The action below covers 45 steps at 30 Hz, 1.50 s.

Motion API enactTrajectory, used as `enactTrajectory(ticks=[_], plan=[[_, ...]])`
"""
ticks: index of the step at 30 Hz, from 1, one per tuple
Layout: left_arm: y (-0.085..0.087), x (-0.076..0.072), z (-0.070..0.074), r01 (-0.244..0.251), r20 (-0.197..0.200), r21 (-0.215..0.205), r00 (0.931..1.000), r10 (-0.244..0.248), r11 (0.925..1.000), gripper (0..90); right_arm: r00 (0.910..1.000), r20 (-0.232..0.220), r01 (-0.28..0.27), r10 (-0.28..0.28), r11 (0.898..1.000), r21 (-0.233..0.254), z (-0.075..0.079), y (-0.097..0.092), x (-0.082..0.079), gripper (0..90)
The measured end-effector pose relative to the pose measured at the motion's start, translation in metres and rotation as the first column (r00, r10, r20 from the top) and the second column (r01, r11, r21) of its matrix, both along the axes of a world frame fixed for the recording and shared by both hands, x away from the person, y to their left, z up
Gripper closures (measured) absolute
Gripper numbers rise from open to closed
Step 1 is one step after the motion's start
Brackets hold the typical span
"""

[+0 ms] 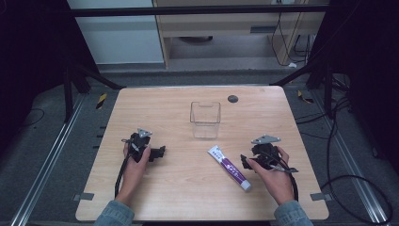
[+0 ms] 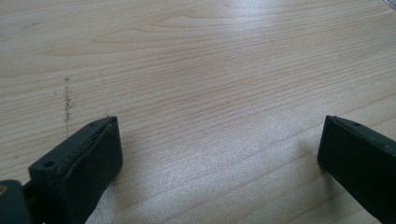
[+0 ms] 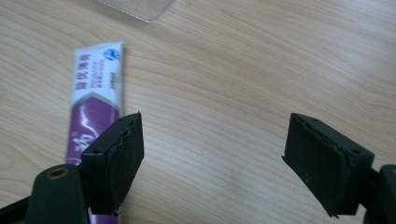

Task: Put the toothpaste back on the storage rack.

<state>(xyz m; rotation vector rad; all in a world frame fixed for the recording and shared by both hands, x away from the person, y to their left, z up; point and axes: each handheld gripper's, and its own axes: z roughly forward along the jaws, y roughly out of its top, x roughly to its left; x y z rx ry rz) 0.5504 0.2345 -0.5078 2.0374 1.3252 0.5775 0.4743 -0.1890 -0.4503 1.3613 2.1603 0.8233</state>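
Note:
A white and purple tube point(image 1: 229, 167) lies flat on the wooden table point(image 1: 188, 188), slanting toward the near right. Behind it, at the table's middle, stands a clear square container point(image 1: 205, 119) with nothing in it. My right gripper point(image 1: 245, 162) is just right of the tube with its jaws open; in the right gripper view the right gripper point(image 3: 212, 140) has bare wood between its pads, and the tube point(image 3: 95, 93) runs past the outside of the left jaw. My left gripper point(image 1: 161, 153) rests at the table's left, open over bare wood point(image 2: 219, 135).
A small dark disc point(image 1: 232, 99) sits near the table's far edge. Black frame posts point(image 1: 70, 89) and cables point(image 1: 348, 183) flank the table on the floor. A corner of the clear container point(image 3: 140, 9) shows at the top of the right gripper view.

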Motion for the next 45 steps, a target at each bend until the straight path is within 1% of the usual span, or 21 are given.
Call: enactTrajectory(ticks=[3, 5, 7, 9, 10, 11, 13, 16, 17, 18, 19, 21, 25, 29, 30, 33, 34, 36, 39, 40, 45], plan=[[0.000, 0.000, 0.000, -0.001, 0.001, -0.002, 1.0000, 0.001, 1.0000, 0.0, 0.9998, -0.012, -0.018, 0.017, 1.000, -0.010, 0.004, 0.005, 0.001, 21.4], [0.000, 0.000, 0.000, -0.001, 0.001, -0.002, 1.0000, 0.001, 1.0000, 0.0, 0.9990, -0.022, -0.039, 0.038, 0.999, -0.037, 0.007, 0.011, 0.003, 23.8], [0.000, 0.000, 0.000, 0.001, 0.000, -0.002, 1.0000, -0.001, 1.0000, 0.0, 0.9978, -0.031, -0.060, 0.058, 0.997, -0.048, 0.010, 0.017, 0.004, 24.9], [0.000, 0.000, 0.000, 0.002, 0.000, -0.003, 1.0000, -0.002, 1.0000, 0.0, 0.9956, -0.049, -0.082, 0.079, 0.996, -0.047, 0.011, 0.023, 0.006, 26.6], [0.000, 0.001, 0.000, 0.003, 0.000, -0.002, 1.0000, -0.003, 1.0000, 0.0, 0.9930, -0.064, -0.102, 0.099, 0.994, -0.035, 0.011, 0.029, 0.008, 29.3], [0.000, 0.001, 0.000, 0.003, 0.000, -0.002, 1.0000, -0.003, 1.0000, 0.0, 0.9930, -0.064, -0.102, 0.099, 0.994, -0.035, 0.011, 0.029, 0.008, 29.3], [0.000, 0.000, 0.000, 0.003, 0.000, -0.002, 1.0000, -0.003, 1.0000, 0.0, 0.9886, -0.079, -0.131, 0.128, 0.991, -0.030, 0.011, 0.036, 0.010, 31.8], [0.000, 0.000, 0.000, 0.004, 0.000, -0.002, 1.0000, -0.004, 1.0000, 0.0, 0.9812, -0.111, -0.163, 0.158, 0.986, -0.038, 0.010, 0.045, 0.012, 36.7], [0.000, 0.000, 0.000, 0.004, 0.000, -0.002, 1.0000, -0.004, 1.0000, 0.0, 0.9812, -0.111, -0.163, 0.158, 0.986, -0.038, 0.010, 0.045, 0.012, 36.7], [0.000, 0.000, 0.000, 0.004, 0.001, -0.002, 1.0000, -0.004, 1.0000, 0.0, 0.9773, -0.126, -0.176, 0.171, 0.984, -0.034, 0.008, 0.048, 0.015, 40.3], [0.000, 0.000, 0.000, 0.004, 0.001, -0.002, 1.0000, -0.004, 1.0000, 0.0, 0.9773, -0.126, -0.176, 0.171, 0.984, -0.034, 0.008, 0.048, 0.015, 40.3], [0.001, 0.000, 0.000, 0.005, 0.000, 0.000, 1.0000, -0.005, 1.0000, 0.0, 0.9744, -0.148, -0.175, 0.170, 0.984, -0.020, 0.006, 0.054, 0.018, 41.8], [0.000, 0.000, 0.000, 0.006, 0.000, -0.001, 1.0000, -0.006, 1.0000, 0.0, 0.9718, -0.158, -0.182, 0.175, 0.983, -0.026, 0.003, 0.061, 0.021, 43.2], [0.000, 0.001, 0.000, 0.004, 0.001, -0.003, 1.0000, -0.004, 1.0000, 0.0, 0.9667, -0.172, -0.198, 0.189, 0.980, -0.033, -0.002, 0.068, 0.024, 43.8], [0.000, 0.001, 0.000, 0.005, 0.000, -0.001, 1.0000, -0.005, 1.0000, 0.0, 0.9648, -0.184, -0.198, 0.188, 0.980, -0.034, -0.004, 0.070, 0.026, 44.0], [0.001, 0.000, 0.000, 0.007, 0.000, -0.002, 1.0000, -0.007, 1.0000, 0.0, 0.9629, -0.197, -0.194, 0.184, 0.981, -0.029, -0.005, 0.071, 0.027, 44.2], [0.001, 0.000, 0.000, 0.010, 0.000, -0.001, 1.0000, -0.010, 1.0000, 0.0, 0.9629, -0.203, -0.190, 0.178, 0.981, -0.043, -0.006, 0.071, 0.029, 44.6], [0.001, 0.000, 0.000, 0.010, 0.000, -0.001, 1.0000, -0.010, 1.0000, 0.0, 0.9630, -0.203, -0.190, 0.177, 0.981, -0.047, -0.006, 0.070, 0.031, 45.0], [0.001, 0.000, 0.000, 0.010, -0.001, 0.000, 0.9999, -0.010, 0.9999, 0.0, 0.9627, -0.212, -0.181, 0.168, 0.983, -0.041, -0.006, 0.068, 0.035, 45.4], [0.001, 0.000, 0.000, 0.010, 0.000, 0.000, 0.9999, -0.010, 0.9999, 0.0, 0.9608, -0.222, -0.177, 0.166, 0.984, -0.031, -0.008, 0.069, 0.037, 44.8], [0.001, 0.001, 0.000, 0.011, -0.001, 0.000, 0.9999, -0.011, 0.9999, 0.0, 0.9575, -0.230, -0.186, 0.174, 0.982, -0.032, -0.012, 0.073, 0.038, 42.4]])
